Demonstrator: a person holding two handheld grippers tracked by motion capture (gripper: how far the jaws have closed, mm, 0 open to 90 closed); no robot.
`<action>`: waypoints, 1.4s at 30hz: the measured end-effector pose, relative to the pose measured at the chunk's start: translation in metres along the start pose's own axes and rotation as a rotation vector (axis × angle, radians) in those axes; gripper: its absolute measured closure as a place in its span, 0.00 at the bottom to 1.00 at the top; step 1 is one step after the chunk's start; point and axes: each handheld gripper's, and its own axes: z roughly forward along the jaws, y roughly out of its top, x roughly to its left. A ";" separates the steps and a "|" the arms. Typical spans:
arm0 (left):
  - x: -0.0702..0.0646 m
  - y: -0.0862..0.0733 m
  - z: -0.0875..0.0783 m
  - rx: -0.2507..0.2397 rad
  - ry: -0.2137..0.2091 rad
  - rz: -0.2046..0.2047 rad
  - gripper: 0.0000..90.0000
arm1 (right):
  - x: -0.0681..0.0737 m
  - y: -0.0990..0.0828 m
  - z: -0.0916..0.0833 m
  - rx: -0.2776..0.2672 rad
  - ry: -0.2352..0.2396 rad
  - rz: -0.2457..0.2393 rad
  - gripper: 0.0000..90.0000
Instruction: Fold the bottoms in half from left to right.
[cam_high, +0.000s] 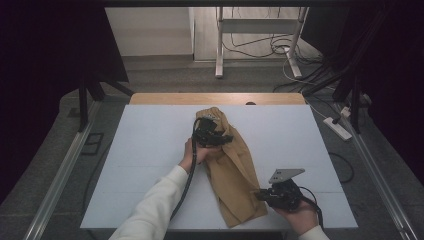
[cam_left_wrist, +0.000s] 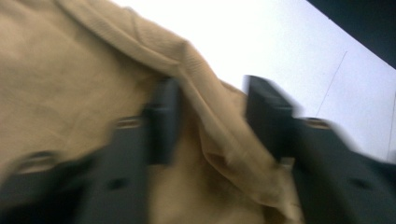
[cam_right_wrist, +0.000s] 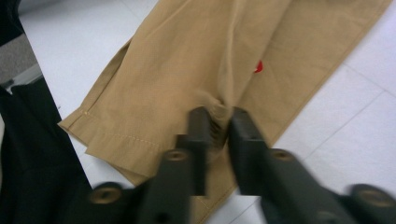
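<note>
You have one garment (cam_high: 231, 170) on the worktop (cam_high: 145, 150), a tan pair of trousers lying as a long strip from about 12 o'clock near the far edge down to about 6 o'clock at the near edge, leaning slightly toward 5 o'clock. There are two grippers, one in each hand. Your left gripper (cam_high: 212, 135) sits over the far end of the cloth, roughly at the worktop's centre; your right gripper (cam_high: 264, 196) is at the near end, at about 5 o'clock, just beside the hem. In the left gripper view (cam_left_wrist: 210, 121) the jaws stand well apart, and a raised fold of tan cloth (cam_left_wrist: 205, 107) runs between them without either pad clearly pressing on it; that picture is blurred. In the right gripper view (cam_right_wrist: 217, 128) the jaws are narrow, and a small pucker of fabric (cam_right_wrist: 215, 105) is pinched up between their tips. That view also gives you what the high view does not: the stitched hem (cam_right_wrist: 116, 140) at about 9 o'clock of the jaws, and one small red mark (cam_right_wrist: 258, 66) on the cloth at about 1 o'clock. The high view alone shows the whole length of the garment and one grey plate (cam_high: 286, 174) on top of your right gripper.
</note>
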 end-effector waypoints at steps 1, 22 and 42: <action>-0.002 0.001 -0.002 -0.002 0.010 0.008 0.48 | 0.000 0.000 -0.001 -0.017 -0.012 0.006 0.73; -0.011 -0.030 -0.066 -0.011 0.055 0.062 0.33 | -0.010 0.004 -0.005 -0.091 -0.085 0.049 0.44; -0.012 -0.070 -0.106 -0.001 0.082 0.080 0.35 | -0.012 0.016 0.013 -0.066 -0.076 0.017 0.43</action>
